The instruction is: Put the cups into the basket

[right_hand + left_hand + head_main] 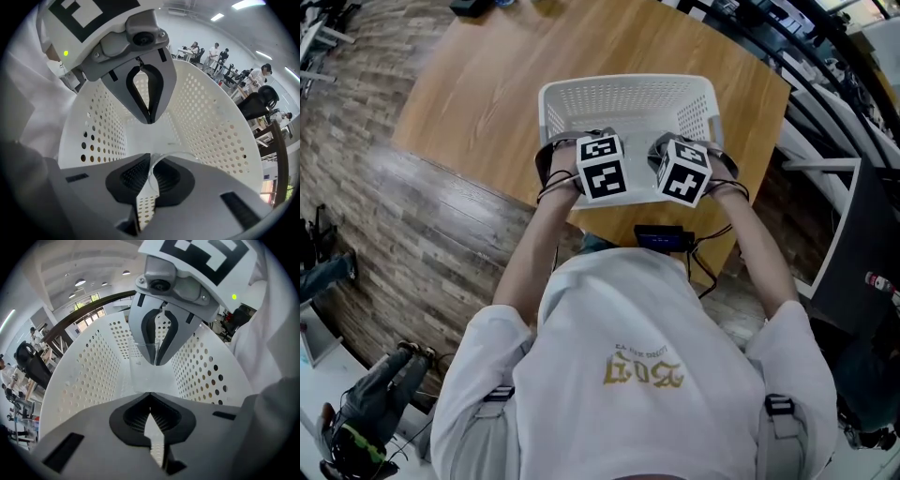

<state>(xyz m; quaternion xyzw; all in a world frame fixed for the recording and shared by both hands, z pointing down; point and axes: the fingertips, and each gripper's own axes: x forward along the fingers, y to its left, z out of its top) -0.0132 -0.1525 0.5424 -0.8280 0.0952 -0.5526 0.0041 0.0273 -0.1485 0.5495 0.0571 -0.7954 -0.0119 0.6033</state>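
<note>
Cup (pixel 176 155) (clear, faint) in right tool (pixel 150 157)

The head camera looks steeply down from well above the basket (pixel 623 86), on its near side; the left gripper (pixel 150 395) camera sits close over the basket's rim, aimed along its jaws into the interior; the right gripper (pixel 150 157) camera does likewise from the opposite side; the two face each other, each seeing the other gripper; all three views share the basket's perforated walls.
</note>
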